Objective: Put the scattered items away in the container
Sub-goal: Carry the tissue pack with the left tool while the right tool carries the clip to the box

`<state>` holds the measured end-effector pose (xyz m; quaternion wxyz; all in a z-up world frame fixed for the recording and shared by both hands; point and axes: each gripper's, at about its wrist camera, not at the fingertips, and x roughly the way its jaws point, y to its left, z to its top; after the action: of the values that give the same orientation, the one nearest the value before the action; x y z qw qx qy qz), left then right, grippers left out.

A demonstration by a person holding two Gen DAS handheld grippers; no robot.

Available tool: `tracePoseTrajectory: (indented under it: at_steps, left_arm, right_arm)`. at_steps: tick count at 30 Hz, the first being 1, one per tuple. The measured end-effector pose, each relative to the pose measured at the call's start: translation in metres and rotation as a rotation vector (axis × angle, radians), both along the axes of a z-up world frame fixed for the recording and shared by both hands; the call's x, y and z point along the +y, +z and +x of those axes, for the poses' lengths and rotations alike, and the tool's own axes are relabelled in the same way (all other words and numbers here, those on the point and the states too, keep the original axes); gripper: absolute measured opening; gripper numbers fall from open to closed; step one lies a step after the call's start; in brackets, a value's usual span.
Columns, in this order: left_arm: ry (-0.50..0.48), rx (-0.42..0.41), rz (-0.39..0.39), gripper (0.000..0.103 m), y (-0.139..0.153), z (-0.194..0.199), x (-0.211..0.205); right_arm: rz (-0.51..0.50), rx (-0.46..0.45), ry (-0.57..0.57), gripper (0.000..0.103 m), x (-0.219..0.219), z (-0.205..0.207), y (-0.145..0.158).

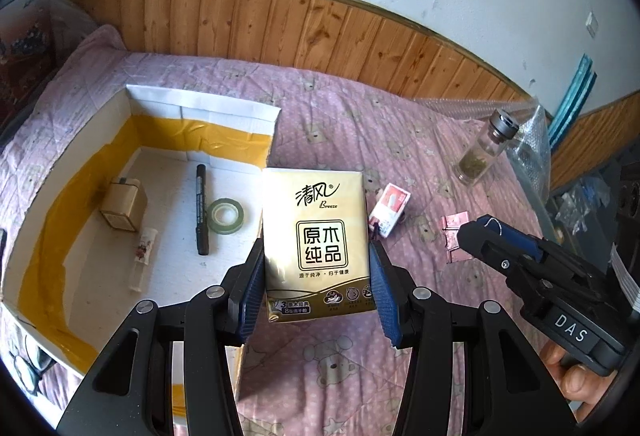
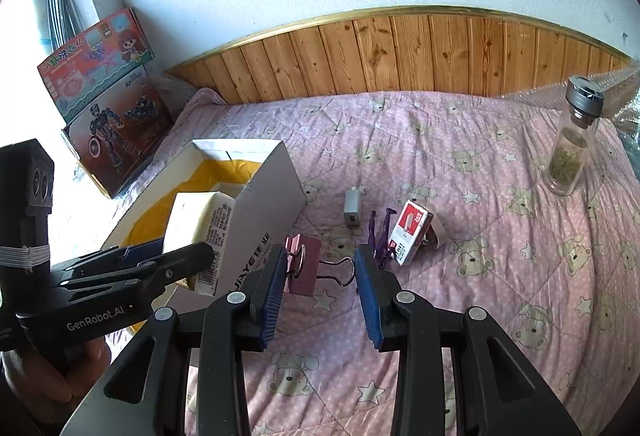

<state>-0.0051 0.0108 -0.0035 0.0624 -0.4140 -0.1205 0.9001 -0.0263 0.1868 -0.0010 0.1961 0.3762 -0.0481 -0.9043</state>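
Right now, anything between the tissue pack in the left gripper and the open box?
Nothing visible. The tissue pack hangs in the left gripper at the box's near wall; the box floor beside the marker and tape roll is bare.

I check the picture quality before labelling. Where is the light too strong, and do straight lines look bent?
Right wrist view: the window area at the left edge is blown out white. Both views: the wood panelling bows into an arc from fisheye distortion, and the corners are black. Left wrist view: the tissue pack stays sharp, its print readable.
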Motion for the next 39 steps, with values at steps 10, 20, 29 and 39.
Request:
tracePoseTrajectory:
  at_steps: [10,20,29,39]
  left_arm:
    - [0.069,0.037,0.031,0.050,0.013,0.024,-0.033]
    - [0.132,0.052,0.064,0.050,0.017,0.041,-0.070]
    - [0.152,0.057,0.088,0.050,0.017,0.050,-0.092]
    - [0.172,0.047,0.118,0.050,0.011,0.050,-0.117]
  right_arm:
    - [-0.012,0.075,0.041,0.036,-0.023,0.019,0.021]
    - [-0.009,0.121,0.096,0.036,-0.055,0.035,0.036]
    - [0.006,0.128,0.127,0.036,-0.078,0.038,0.035]
    - [0.039,0.143,0.176,0.036,-0.111,0.042,0.031]
